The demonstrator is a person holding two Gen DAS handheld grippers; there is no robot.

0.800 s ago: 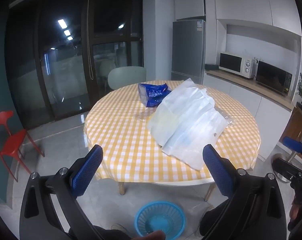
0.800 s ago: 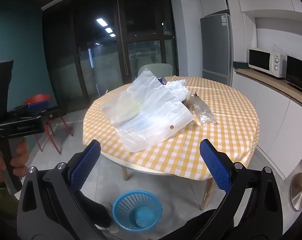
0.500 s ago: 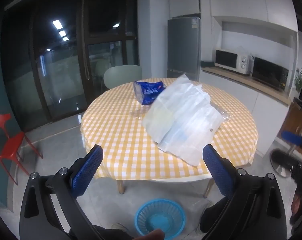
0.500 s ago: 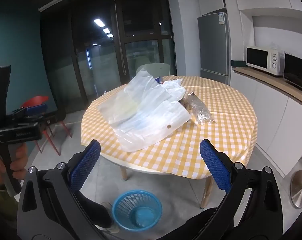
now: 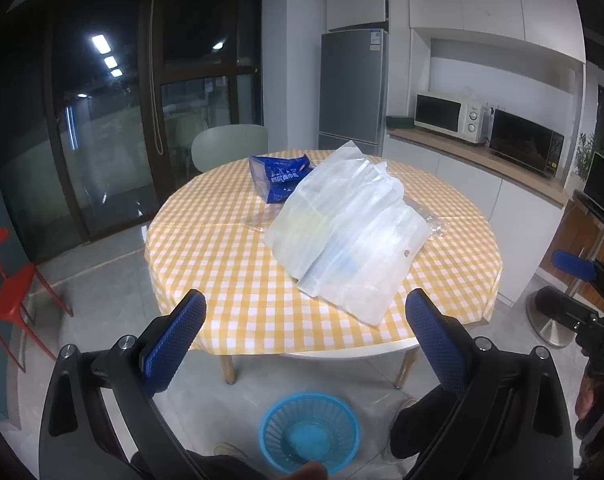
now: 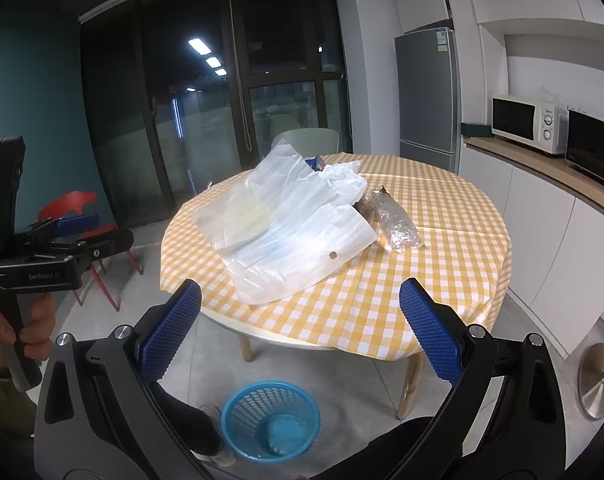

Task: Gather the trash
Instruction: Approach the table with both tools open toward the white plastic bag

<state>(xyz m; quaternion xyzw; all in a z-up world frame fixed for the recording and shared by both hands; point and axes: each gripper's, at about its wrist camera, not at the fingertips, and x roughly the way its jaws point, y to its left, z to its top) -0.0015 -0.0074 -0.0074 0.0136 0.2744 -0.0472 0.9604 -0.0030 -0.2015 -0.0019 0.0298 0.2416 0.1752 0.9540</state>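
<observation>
- In the right wrist view, far left, a hand (image 6: 5, 332) grips the handle of the left tool (image 6: 75, 224); its black body reads "GenRobot.ai" in small pale letters.
- Behind it a red chair (image 6: 67, 204) stands on the floor by the dark windows.
- The left tool's own camera shows its jaws spread wide with nothing between them (image 5: 304, 338); it hangs short of the worktop (image 5: 229, 264), which wears a yellow checked cloth.
- On the worktop's far side lies a blue packet (image 5: 279, 178) with white print, too small to read.
- Touching it in front is a big white plastic bag (image 5: 350, 236), slumped across the middle.
- Just right of the bag lies a crinkled clear wrapper (image 6: 394, 220) with something brown inside.
- The right tool (image 6: 299, 330) is likewise released, jaws wide and empty.
- A blue basket (image 6: 269, 418) sits on the floor below the worktop's near edge.
- Far right: a grey fridge (image 6: 428, 92) with an unreadable sticker, and a white microwave (image 6: 526, 122).
</observation>
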